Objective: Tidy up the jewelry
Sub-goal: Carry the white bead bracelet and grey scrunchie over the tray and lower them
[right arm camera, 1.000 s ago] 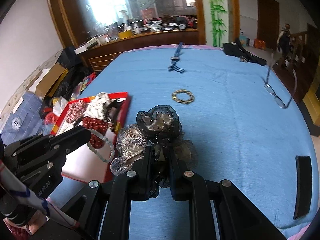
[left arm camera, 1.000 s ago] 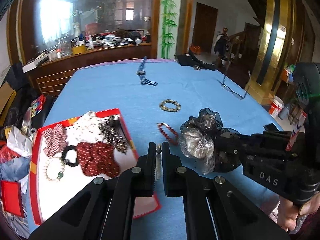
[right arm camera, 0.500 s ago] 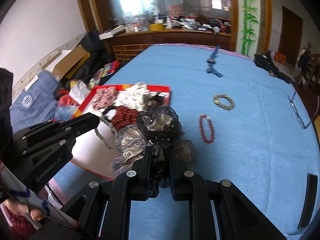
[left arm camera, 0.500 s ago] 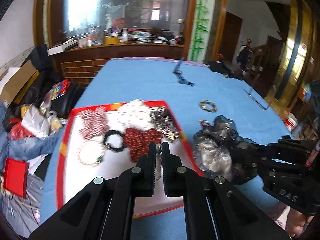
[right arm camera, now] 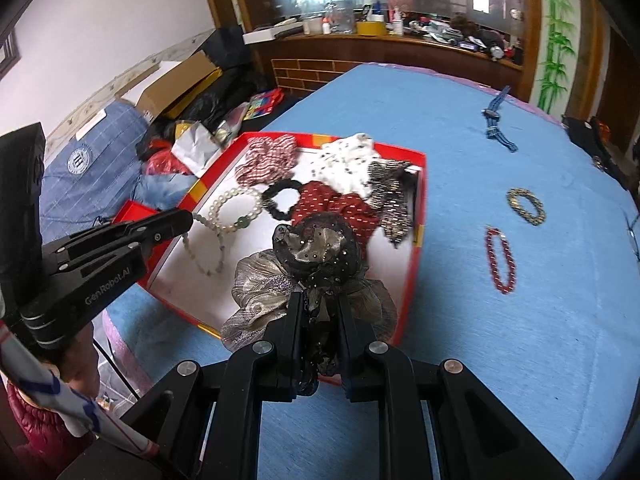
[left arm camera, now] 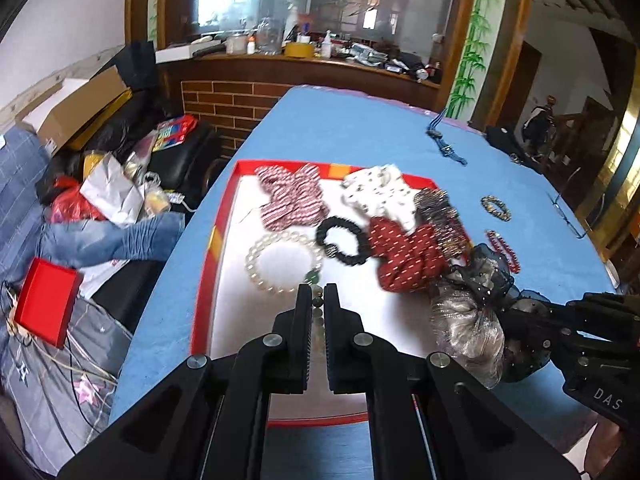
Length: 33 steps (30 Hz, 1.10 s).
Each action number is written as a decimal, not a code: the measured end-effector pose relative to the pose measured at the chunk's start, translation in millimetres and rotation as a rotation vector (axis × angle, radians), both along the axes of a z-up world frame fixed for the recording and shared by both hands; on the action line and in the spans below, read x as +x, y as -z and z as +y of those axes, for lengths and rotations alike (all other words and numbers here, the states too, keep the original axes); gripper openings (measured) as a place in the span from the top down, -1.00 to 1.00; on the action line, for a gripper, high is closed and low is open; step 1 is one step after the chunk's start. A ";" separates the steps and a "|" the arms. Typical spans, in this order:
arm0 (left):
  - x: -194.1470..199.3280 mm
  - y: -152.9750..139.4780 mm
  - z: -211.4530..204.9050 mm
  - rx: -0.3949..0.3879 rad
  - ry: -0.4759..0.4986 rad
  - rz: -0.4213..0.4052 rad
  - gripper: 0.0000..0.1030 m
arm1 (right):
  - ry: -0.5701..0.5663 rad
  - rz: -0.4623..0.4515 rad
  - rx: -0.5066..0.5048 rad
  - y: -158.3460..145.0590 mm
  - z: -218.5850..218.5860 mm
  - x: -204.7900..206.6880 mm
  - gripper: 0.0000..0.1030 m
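step: carrying two pieces to red tray (right arm camera: pixel 416 200) | left tool (left arm camera: pixel 317 300) clamped on pale bead strand (right arm camera: pixel 200 248), over tray | right tool (right arm camera: pixel 318 308) clamped on black-and-silver organza scrunchie (right arm camera: pixel 316 256), above tray's near edge | next: lower both inside, release

A pale bead strand (right arm camera: pixel 202 246) dangles at frame left over the red-rimmed tray (right arm camera: pixel 416 216) of scrunchies; a black-and-silver gauze scrunchie (right arm camera: pixel 308 268) hangs at centre; red bracelet (right arm camera: pixel 500 260) and bronze bracelet (right arm camera: pixel 526 205) lie right.
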<state>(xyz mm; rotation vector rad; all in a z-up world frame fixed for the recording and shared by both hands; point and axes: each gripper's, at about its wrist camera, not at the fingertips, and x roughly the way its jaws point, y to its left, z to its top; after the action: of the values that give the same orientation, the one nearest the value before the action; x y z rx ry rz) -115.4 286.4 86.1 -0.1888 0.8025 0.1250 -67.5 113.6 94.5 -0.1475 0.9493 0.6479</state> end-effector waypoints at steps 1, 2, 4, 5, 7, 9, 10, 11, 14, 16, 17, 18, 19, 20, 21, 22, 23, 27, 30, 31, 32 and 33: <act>-0.4 2.3 2.7 -0.002 -0.004 0.003 0.90 | -0.006 0.002 -0.003 1.7 5.4 0.3 0.68; -0.4 4.1 4.8 -0.004 -0.007 0.006 0.90 | -0.013 0.004 -0.005 3.0 10.7 0.0 0.68; 0.7 7.8 8.0 -0.007 -0.011 0.011 0.90 | -0.023 0.005 -0.009 6.0 18.0 0.3 0.67; 0.9 9.1 9.1 -0.008 -0.013 0.013 0.90 | -0.027 0.008 -0.016 8.5 22.7 1.7 0.67; 1.2 11.8 12.4 -0.011 -0.019 0.016 0.90 | -0.035 0.021 -0.021 13.1 29.2 4.0 0.67; 1.8 14.7 15.5 -0.012 -0.024 0.021 0.90 | -0.050 0.030 -0.026 18.1 36.6 4.5 0.67; 1.9 16.9 17.7 -0.014 -0.028 0.026 0.90 | -0.053 0.031 -0.029 19.7 38.5 4.4 0.67; 2.2 18.6 19.3 -0.016 -0.032 0.029 0.90 | -0.060 0.037 -0.035 23.0 42.3 5.0 0.67; 2.6 23.0 23.8 -0.017 -0.041 0.038 0.90 | -0.066 0.047 -0.046 30.1 49.6 6.3 0.67; 2.9 25.2 26.0 -0.017 -0.046 0.041 0.90 | -0.063 0.045 -0.059 34.2 52.6 8.0 0.67; 3.0 26.3 27.2 -0.016 -0.049 0.042 0.90 | -0.061 0.043 -0.063 35.6 53.3 9.0 0.67; 3.4 26.9 28.3 -0.015 -0.052 0.043 0.90 | -0.058 0.042 -0.070 37.1 54.1 10.2 0.67; 3.9 28.0 29.6 -0.012 -0.056 0.046 0.89 | -0.055 0.044 -0.077 39.5 54.7 11.9 0.67; 4.7 29.6 30.9 -0.007 -0.063 0.050 0.89 | -0.051 0.052 -0.079 42.1 55.0 14.0 0.67; 5.2 30.6 32.1 -0.002 -0.068 0.053 0.89 | -0.050 0.059 -0.079 44.2 55.2 15.4 0.67; 5.8 31.7 33.4 0.001 -0.073 0.056 0.89 | -0.049 0.061 -0.080 45.3 56.0 16.0 0.67; 6.4 33.4 34.2 0.001 -0.075 0.060 0.90 | -0.049 0.060 -0.081 46.1 56.5 16.4 0.66; 7.8 36.6 35.2 0.005 -0.077 0.068 0.90 | -0.054 0.061 -0.077 45.9 58.3 15.2 0.63; 8.1 37.4 35.2 0.004 -0.078 0.067 0.90 | -0.058 0.062 -0.075 45.8 58.3 14.1 0.57; 7.8 36.7 35.1 0.003 -0.077 0.067 0.90 | -0.058 0.065 -0.073 45.9 57.8 14.0 0.55; 7.8 37.4 35.2 0.002 -0.078 0.066 0.90 | -0.056 0.068 -0.069 45.7 56.9 14.2 0.55; 7.8 36.7 35.3 0.003 -0.080 0.067 0.90 | -0.054 0.070 -0.068 45.4 55.9 14.4 0.55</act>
<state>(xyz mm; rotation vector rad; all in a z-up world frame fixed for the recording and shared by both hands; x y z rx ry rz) -107.6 321.6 49.4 -0.2148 0.8616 0.2085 -53.1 169.5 49.1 -0.2123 1.0378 0.6747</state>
